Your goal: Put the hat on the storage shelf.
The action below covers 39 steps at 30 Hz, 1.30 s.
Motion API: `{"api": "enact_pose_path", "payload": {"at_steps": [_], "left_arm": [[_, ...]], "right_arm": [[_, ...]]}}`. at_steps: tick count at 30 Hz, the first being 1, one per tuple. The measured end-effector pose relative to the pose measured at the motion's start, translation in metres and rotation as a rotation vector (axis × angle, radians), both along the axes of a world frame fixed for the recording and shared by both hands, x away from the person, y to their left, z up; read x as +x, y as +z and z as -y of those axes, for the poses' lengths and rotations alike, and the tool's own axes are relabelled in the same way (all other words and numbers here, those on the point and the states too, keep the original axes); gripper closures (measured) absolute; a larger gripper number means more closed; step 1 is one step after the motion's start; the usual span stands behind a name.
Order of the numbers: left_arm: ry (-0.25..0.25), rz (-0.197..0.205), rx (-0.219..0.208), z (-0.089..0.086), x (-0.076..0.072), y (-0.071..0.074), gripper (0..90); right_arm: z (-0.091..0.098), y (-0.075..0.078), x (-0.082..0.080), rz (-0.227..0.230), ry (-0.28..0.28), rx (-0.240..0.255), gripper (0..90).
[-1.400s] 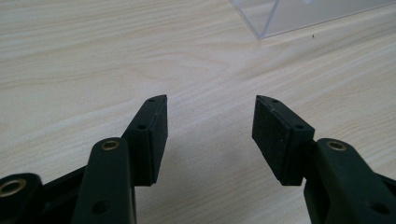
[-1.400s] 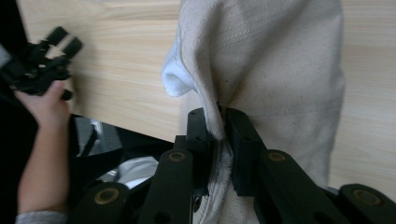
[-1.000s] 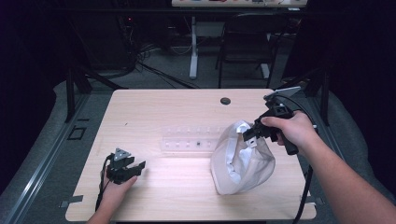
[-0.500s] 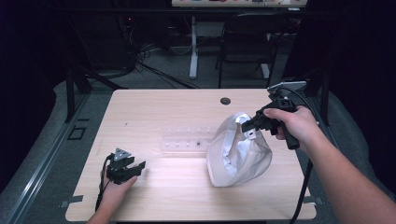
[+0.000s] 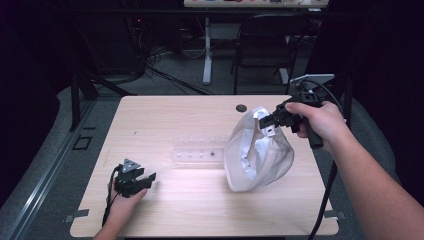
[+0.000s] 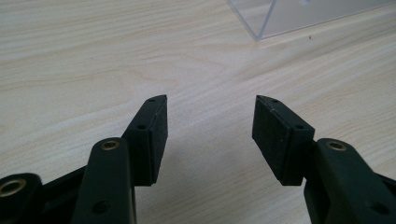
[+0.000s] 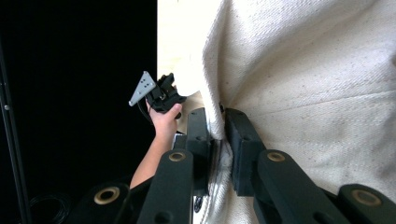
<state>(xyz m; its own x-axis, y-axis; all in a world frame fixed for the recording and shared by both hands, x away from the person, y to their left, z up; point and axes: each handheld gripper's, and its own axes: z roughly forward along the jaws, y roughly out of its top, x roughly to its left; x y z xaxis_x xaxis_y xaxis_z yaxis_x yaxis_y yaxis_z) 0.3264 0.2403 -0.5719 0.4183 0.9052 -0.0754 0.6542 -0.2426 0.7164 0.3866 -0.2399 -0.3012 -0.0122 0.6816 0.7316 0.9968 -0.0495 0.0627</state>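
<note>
Dark room surrounds a pale wood table (image 5: 200, 125) in the high view. On the right side, the right gripper (image 5: 266, 121) pinches the rim of a cream cloth bag (image 5: 257, 155), apparently to lift it by its opening so the body hangs free, its bottom near or just touching the wood. A clear tray (image 5: 197, 152) lies just left of the bag. Near left, the left gripper (image 5: 145, 180) rests on the table, jaws apart and empty, seemingly waiting.

Left gripper view: bare wood lies between the parted jaws, the tray's corner (image 6: 299, 16) beyond.

Right gripper view: jaws clench a fold of the bag (image 7: 303, 93).

Compared with a second ago, the bag hangs higher and narrower; the left gripper has not moved.
</note>
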Motion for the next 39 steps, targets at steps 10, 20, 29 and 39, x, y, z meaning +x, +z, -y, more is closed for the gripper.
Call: {"api": "enact_pose_path", "payload": {"at_steps": [10,20,29,39], "left_arm": [[-0.011,-0.009,0.002,0.001,0.000,0.000,45.6],[-0.008,-0.001,-0.002,0.001,0.000,0.000,45.6],[-0.013,-0.010,-0.001,0.000,0.001,0.000,45.6],[-0.013,-0.006,-0.002,0.001,0.001,-0.001,45.6]], "right_arm": [[-0.002,0.013,0.010,0.038,-0.034,0.016,81.0],[-0.010,0.020,0.028,0.053,-0.070,0.026,80.9],[-0.017,0.018,0.043,0.061,-0.121,0.049,80.9],[-0.029,0.011,0.059,0.055,-0.169,0.042,81.0]]}}
